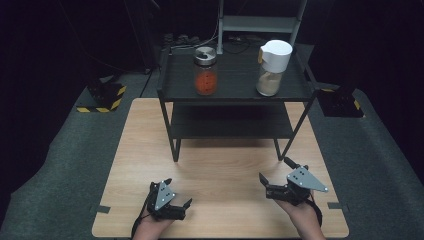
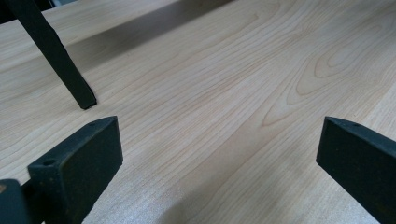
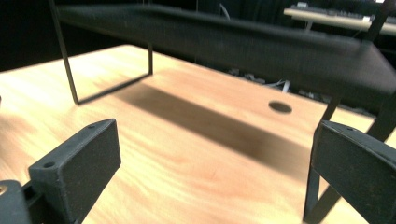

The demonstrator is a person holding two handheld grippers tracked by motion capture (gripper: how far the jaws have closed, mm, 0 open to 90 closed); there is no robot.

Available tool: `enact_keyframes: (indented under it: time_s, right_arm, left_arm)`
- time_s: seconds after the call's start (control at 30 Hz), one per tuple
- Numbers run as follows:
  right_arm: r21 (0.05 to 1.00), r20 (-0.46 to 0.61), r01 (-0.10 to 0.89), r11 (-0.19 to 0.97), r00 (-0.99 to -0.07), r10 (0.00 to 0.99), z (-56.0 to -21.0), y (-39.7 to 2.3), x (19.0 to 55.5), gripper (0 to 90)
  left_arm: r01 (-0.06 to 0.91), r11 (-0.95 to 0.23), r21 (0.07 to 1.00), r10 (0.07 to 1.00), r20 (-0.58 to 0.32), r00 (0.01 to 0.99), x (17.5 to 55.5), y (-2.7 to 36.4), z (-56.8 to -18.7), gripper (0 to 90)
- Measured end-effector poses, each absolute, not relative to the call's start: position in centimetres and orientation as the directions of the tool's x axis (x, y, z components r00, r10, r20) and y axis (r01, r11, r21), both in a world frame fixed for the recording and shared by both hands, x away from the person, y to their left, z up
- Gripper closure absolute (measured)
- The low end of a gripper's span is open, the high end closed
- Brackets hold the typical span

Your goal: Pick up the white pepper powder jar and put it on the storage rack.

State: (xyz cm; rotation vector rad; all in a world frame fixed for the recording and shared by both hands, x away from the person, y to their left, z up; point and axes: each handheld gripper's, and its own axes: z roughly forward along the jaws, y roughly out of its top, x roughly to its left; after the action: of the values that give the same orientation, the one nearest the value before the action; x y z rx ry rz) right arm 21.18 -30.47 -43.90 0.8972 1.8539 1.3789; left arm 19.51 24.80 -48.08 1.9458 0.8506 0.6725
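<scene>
Near the desk's [image 1: 130, 150] front edge, the left gripper [image 1: 178, 192] is held with jaws spread, empty. On the rack's [image 1: 235, 95] top shelf stand a red-filled jar [image 1: 205, 71], left, and a white-lidded jar [image 1: 272, 67], right. Toward the front right corner, the right gripper [image 1: 276, 170] is likewise held agape.

Left gripper [image 1: 178, 194]: black body, grey three-cornered plate on top with small dark screw holes, black cable trailing along wrist at bottom left of frame. Right gripper [image 1: 275, 170]: same black build, larger-looking grey plate, dark cable. Jaws: matte black blocks, one screw hole each. Hands bare, sleeves not visible.
</scene>
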Motion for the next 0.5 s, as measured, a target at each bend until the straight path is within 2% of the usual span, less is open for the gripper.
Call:
enact_keyframes:
  time_s: [0.5]
  right_arm:
    - [0.923,-0.112,0.255,0.286,-0.535,0.837,-48.3,-31.0,21.0,0.4]
  left_arm:
    - [0.299,-0.373,0.878,0.776,0.120,0.619,19.5,24.9,-48.1,0.7]
